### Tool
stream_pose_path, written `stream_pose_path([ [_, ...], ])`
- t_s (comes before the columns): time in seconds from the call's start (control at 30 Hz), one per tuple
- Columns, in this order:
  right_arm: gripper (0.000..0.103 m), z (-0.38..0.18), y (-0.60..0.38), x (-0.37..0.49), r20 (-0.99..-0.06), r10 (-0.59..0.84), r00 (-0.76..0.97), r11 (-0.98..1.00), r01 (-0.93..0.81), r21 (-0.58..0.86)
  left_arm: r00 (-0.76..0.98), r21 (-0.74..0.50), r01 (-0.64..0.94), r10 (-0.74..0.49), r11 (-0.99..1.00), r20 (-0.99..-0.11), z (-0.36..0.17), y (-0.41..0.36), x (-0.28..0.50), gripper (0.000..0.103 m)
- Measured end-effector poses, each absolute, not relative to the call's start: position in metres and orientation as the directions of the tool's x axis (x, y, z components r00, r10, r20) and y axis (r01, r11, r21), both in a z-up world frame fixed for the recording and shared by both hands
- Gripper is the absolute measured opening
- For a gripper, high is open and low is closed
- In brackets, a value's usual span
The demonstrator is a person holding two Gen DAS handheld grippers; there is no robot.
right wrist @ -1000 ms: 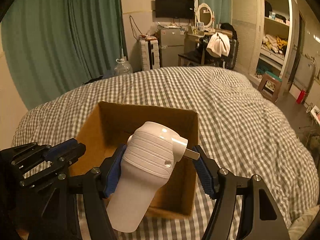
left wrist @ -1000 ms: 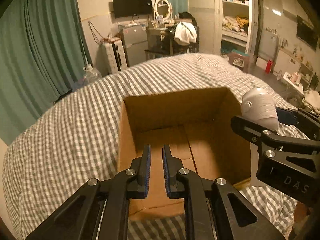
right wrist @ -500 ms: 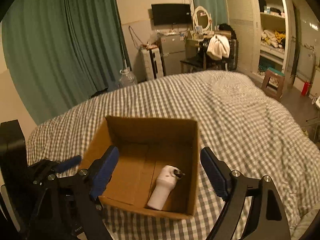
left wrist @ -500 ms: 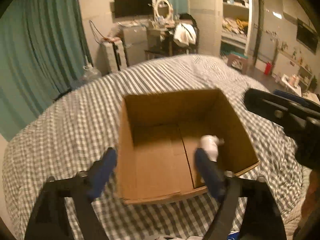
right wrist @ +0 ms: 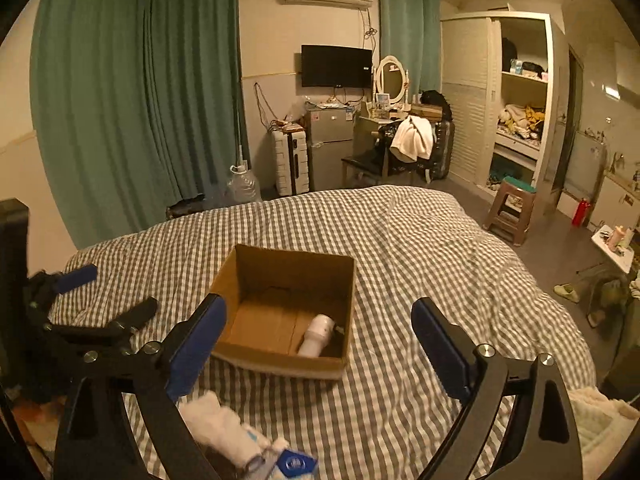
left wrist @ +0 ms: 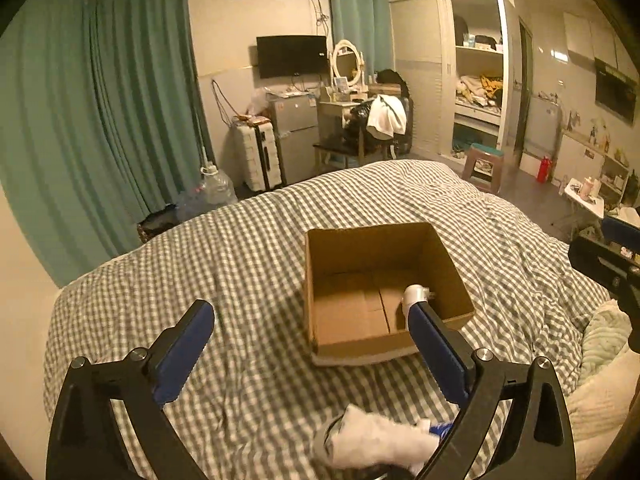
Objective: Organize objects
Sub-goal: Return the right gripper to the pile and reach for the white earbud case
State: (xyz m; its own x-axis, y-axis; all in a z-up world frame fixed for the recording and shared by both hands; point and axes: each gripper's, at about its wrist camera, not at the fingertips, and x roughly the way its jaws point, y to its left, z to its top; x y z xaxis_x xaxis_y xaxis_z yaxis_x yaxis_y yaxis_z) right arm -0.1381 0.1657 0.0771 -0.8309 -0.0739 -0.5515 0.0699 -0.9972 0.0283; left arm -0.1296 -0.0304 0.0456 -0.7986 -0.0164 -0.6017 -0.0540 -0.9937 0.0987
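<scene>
Lying inside the cardboard box, the white appliance

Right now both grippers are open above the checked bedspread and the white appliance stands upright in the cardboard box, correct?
Not quite: the white appliance lies on its side in the cardboard box, as the right wrist view shows. Left gripper and right gripper are open above the bedspread.
</scene>
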Motion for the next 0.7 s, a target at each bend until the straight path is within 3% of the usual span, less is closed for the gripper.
stream_pose_path([
  [0.3, 0.094, 0.053, 0.166, -0.089, -0.585, -0.013, -0.811, -0.999, 0.031, -0.020, -0.780, 0.109, -0.017, -0.055, -0.994, -0.623, 0.017, -0.034, -0.075, 0.100],
  [0.7, 0.094, -0.060, 0.178, -0.041, -0.704, 0.015, -0.710, -1.000, -0.014, -0.008, -0.629, 0.052, -0.060, -0.003, -0.997, -0.778, -0.100, -0.009, -0.037, 0.100],
])
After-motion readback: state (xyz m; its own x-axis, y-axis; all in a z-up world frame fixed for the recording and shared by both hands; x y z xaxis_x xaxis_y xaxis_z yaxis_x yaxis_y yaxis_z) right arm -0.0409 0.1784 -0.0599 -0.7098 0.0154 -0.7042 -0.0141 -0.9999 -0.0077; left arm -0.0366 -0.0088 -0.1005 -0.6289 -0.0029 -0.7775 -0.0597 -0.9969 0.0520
